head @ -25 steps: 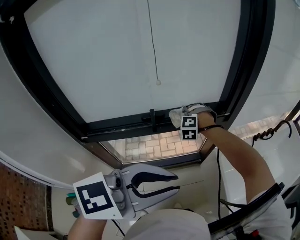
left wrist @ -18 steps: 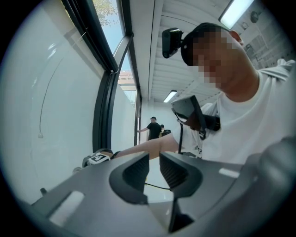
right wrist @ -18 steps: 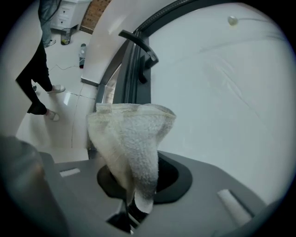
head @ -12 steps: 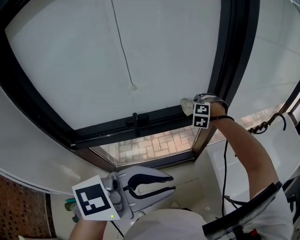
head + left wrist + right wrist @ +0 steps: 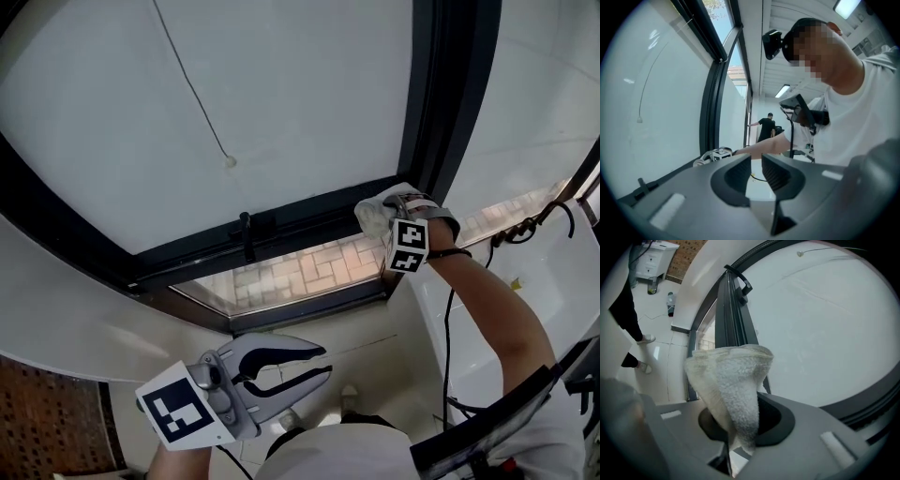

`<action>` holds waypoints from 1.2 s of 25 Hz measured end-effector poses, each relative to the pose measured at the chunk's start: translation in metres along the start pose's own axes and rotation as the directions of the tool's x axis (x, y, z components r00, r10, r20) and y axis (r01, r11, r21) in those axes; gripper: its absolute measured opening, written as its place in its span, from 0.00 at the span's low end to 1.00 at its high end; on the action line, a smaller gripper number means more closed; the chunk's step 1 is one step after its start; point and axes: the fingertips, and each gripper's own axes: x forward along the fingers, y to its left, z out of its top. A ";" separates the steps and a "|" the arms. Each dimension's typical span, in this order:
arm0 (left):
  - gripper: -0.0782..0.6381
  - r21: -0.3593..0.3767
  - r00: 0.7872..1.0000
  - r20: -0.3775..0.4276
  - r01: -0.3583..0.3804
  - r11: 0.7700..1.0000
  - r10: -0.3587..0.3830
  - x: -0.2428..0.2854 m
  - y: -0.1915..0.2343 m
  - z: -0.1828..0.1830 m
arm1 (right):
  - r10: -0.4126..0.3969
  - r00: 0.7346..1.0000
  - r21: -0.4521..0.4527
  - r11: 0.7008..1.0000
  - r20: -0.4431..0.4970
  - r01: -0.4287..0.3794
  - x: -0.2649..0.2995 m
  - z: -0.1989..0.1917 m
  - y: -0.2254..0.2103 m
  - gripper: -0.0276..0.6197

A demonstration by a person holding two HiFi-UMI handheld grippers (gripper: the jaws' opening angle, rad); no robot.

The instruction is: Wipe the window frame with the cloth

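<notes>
Two grippers: left gripper (image 5: 324,363) low in the head view, near the person's body; right gripper (image 5: 740,404) raised at the end of an outstretched arm, up at the window.
One cloth: a pale, nubbly terry cloth (image 5: 733,380), folded and bunched into a fan above the right jaws.
One window frame: dark window frame (image 5: 309,220), with a bottom rail running leftward and an upright rising at the right.
One latch: a small dark latch (image 5: 246,234) stands on the bottom rail, well to the left of the cloth.
One cord: a thin pull cord (image 5: 192,94) hangs down the frosted pane and ends in a small bead.
Left fingers: a narrow gap shows between the two jaws, and nothing sits in it; they touch nothing.
Right fingers: closed tight on the lower folds of the cloth, which spreads wider above the tips.
Cloth position: at the frame's lower right corner, where the rail meets the upright; in the right gripper view it lies along the rail, though firm contact cannot be confirmed.
Below the frame: a lower pane shows brick paving (image 5: 300,272) outside.
Two people: the one holding the grippers, and one distant figure (image 5: 766,127) in dark clothes standing by the window line.
</notes>
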 end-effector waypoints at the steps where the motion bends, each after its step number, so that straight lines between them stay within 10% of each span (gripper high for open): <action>1: 0.23 0.000 1.000 -0.006 -0.013 1.000 0.013 -0.001 0.000 -0.002 | 0.000 1.000 0.019 1.000 0.006 0.000 -0.005 -0.003 0.005 0.16; 9: 0.23 0.040 0.997 0.001 -0.073 0.997 0.073 -0.030 -0.018 -0.012 | 0.095 0.995 0.369 0.925 0.015 -0.094 -0.084 -0.043 0.092 0.16; 21: 0.22 0.052 0.989 0.074 -0.134 0.990 0.130 -0.180 -0.112 -0.057 | -0.150 0.965 0.832 0.545 0.216 -0.102 -0.338 0.069 0.171 0.16; 26: 0.22 0.032 0.984 0.096 -0.154 0.987 0.151 -0.208 -0.136 -0.075 | -0.276 0.928 0.877 0.470 0.251 -0.098 -0.422 0.100 0.172 0.16; 30: 0.22 0.035 0.968 0.098 -0.236 0.971 0.231 -0.214 -0.142 -0.072 | -0.324 0.896 0.876 0.465 0.305 -0.131 -0.462 0.103 0.154 0.16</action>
